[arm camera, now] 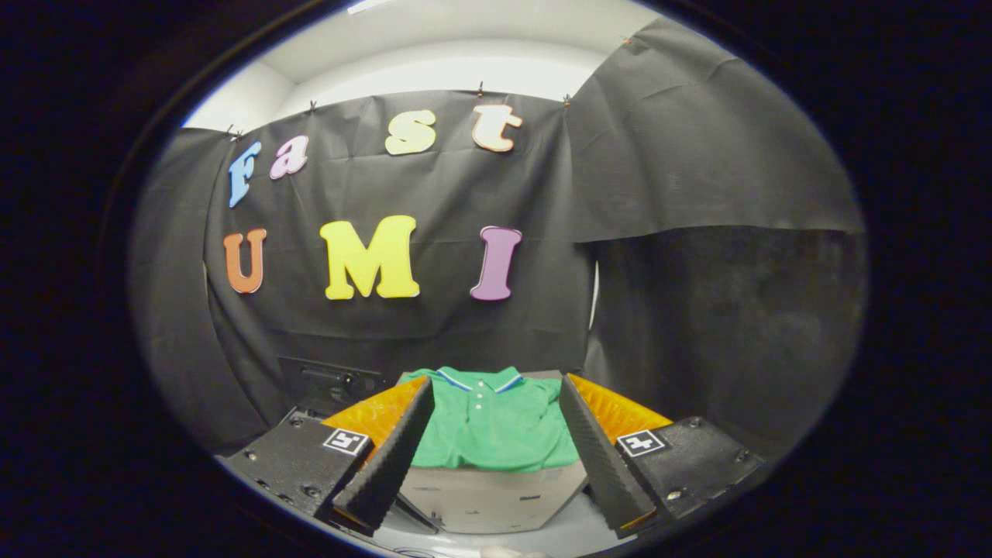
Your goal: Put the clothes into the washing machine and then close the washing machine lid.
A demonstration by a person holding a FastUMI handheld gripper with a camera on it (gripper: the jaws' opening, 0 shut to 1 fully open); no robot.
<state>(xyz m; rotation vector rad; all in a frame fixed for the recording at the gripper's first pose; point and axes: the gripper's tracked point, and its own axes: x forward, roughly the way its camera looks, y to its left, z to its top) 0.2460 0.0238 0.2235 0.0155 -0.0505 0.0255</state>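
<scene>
Task status: early stage; as far as this view shows, no step is complete.

1. Gripper (pixel 493 457). The two ribbed black fingers (pixel 391 457) stand spread wide apart, with nothing clamped between them. Neither finger presses on the garment.

2. Support. Just below and ahead of the fingertips sits a pale grey box-like block (pixel 488 496). Whether this block is part of the washing machine or a separate stand cannot be told from this view.

3. Garment. A green polo shirt (pixel 492 422) lies folded flat on top of the block, collar toward the far side. It lies in the gap between the fingers and slightly beyond them, apparently untouched.

4. Beyond the shirt. A dark panel-like object (pixel 329 384) stands against the black cloth wall (pixel 697 294). Its identity is uncertain.

Remaining work, by judgement:
- Grasp the shirt.
- Carry it to the washing machine and release it inside.
- Close the lid.
</scene>
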